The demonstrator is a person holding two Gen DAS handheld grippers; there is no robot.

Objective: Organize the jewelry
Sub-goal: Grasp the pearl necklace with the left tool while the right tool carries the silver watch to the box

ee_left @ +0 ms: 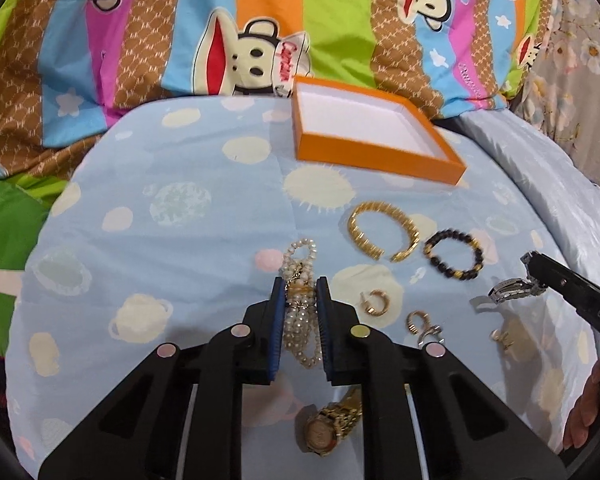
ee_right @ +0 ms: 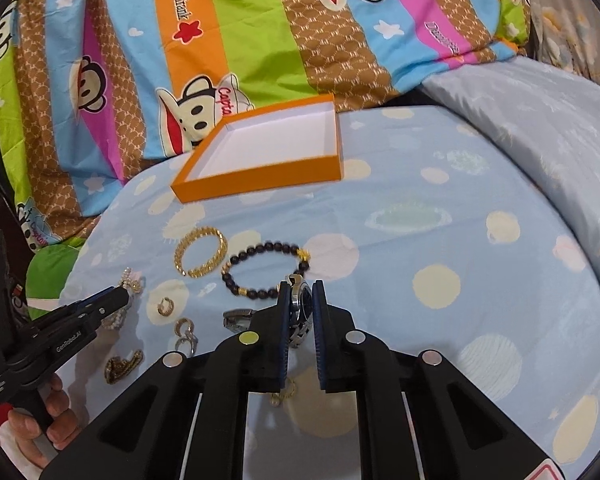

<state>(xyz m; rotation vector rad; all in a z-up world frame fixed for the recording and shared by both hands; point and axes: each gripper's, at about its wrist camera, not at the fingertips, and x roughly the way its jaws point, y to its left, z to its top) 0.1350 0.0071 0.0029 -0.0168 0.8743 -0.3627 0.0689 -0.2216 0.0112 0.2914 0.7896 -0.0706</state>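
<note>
My left gripper (ee_left: pixel 299 288) is shut on a white pearl necklace (ee_left: pixel 300 320) that hangs bunched between its fingers just above the blue bedsheet. My right gripper (ee_right: pixel 301 292) is shut on a silver watch (ee_right: pixel 302 312), whose strap (ee_right: pixel 238 316) trails to the left. The open orange box (ee_left: pixel 364 148) with a white inside lies beyond; it also shows in the right wrist view (ee_right: pixel 260 176). A gold bangle (ee_left: pixel 384 230), a dark bead bracelet (ee_left: pixel 454 254), gold ear hoops (ee_left: pixel 376 302) and a gold watch (ee_left: pixel 332 424) lie on the sheet.
A bright striped cartoon quilt (ee_left: pixel 220 40) is heaped behind the box. A pale blue pillow (ee_right: pixel 540 120) lies to the right. Small gold pieces (ee_right: pixel 122 364) lie near the left gripper (ee_right: pixel 112 300) in the right wrist view.
</note>
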